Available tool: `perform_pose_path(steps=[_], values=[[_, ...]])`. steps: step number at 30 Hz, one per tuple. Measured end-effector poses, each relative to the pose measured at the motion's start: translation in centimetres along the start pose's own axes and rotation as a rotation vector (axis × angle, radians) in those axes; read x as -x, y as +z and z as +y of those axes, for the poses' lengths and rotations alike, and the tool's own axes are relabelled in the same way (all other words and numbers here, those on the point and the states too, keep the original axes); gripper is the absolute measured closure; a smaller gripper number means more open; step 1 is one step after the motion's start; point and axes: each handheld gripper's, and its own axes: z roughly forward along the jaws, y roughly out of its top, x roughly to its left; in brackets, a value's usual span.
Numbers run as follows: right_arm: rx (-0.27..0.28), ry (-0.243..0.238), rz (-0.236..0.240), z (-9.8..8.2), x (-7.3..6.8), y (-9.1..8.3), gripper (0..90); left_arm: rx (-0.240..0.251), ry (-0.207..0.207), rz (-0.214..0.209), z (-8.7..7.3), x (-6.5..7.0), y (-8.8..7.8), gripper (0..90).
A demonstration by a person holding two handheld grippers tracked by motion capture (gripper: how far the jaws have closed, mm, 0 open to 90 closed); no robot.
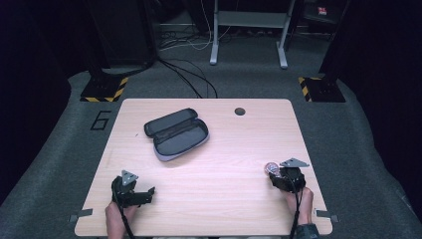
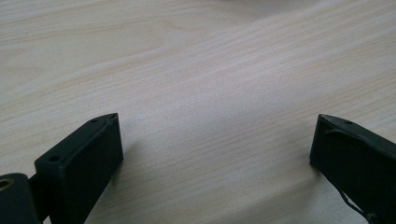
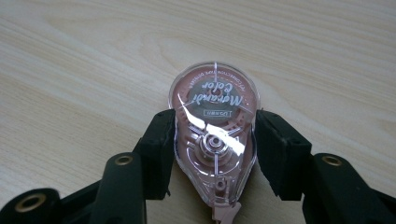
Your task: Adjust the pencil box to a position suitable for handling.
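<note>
From the high view we are looking down on a pale wooden table [image 1: 219, 199] where the right gripper [image 1: 276, 175] is sitting near the 4 o'clock corner, clenching a small pinkish tape dispenser [image 1: 271, 168], while the left gripper [image 1: 144, 195] is resting near the 7 o'clock corner with nothing between its jaws. An open, empty pencil case [image 1: 176, 133] is lying toward 11 o'clock from the table's middle, well apart from both grippers. We are judging that the dispenser is bound for that case; the carry runs across bare table, and a clipped rim could shove or flip the light case, since nothing is steadying it. In the left gripper view we are seeing the left gripper [image 2: 215, 140] with its jaws standing wide and released over bare wood grain, so it is bracing nothing at present. In the right gripper view the right gripper [image 3: 215, 140] is grasping the tape dispenser [image 3: 214, 135] by its two curved sides, its rounded end pointing to 12 o'clock and its narrow tip to 6 o'clock. Here we are seeing the main risk: the clear shell is smooth and tapering, the pads are pressing only on its flanks, and a quick swing or tilt could let it pivot or squirt out toward the wide end.
</note>
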Motion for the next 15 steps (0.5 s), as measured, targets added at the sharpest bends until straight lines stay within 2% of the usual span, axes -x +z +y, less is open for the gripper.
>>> perform_pose_path(steps=[4,7,8,9,10,13,14,15], values=[[-0.006,0.013,0.005,-0.2,0.2,0.2,48.4,0.0,0.0,0.0,0.0,0.0,0.0,2.5],[-0.028,0.032,-0.002,-0.2,0.3,0.0,34.4,0.001,-0.002,0.0,0.0,0.0,0.0,2.4],[-0.027,0.027,0.006,-0.4,0.6,-0.3,23.1,0.001,-0.003,-0.001,0.0,0.0,0.0,2.4],[-0.028,0.033,0.01,-0.5,0.6,-0.5,18.1,0.001,-0.004,-0.002,0.0,0.0,0.0,2.4],[-0.028,0.033,0.01,-0.5,0.6,-0.5,18.1,0.001,-0.004,0.0,0.0,0.0,0.0,2.4],[-0.023,0.042,0.027,-1.2,1.0,-1.3,11.2,0.001,-0.003,0.0,0.0,0.0,0.0,2.4],[-0.02,0.045,0.027,-2.0,1.3,-1.9,5.2,0.001,-0.003,0.0,0.0,0.0,0.0,2.4],[-0.02,0.045,0.027,-2.0,1.3,-1.9,5.2,0.001,-0.004,0.0,0.0,0.0,0.0,2.4]])
